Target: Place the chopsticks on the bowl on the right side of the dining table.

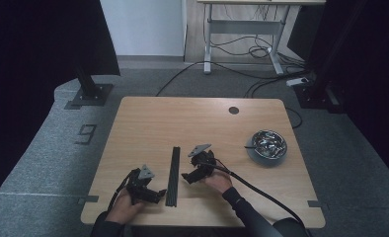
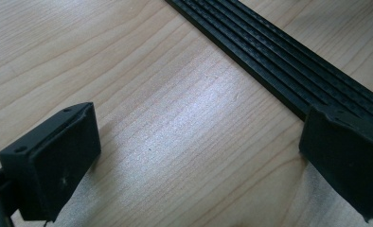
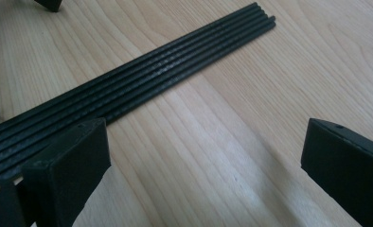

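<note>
Black rods lie on tabletop btwn our claws: left claw & right claw both spread, nothing held, just beside rods.

Figure 9 (dark tape), on grey floor

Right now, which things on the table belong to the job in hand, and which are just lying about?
In the job:
- black ribbed strip, flat between both hands
- left claw, open beside it
- right claw, open beside it

Lying about:
- metal bowl
- round grommet hole
</note>
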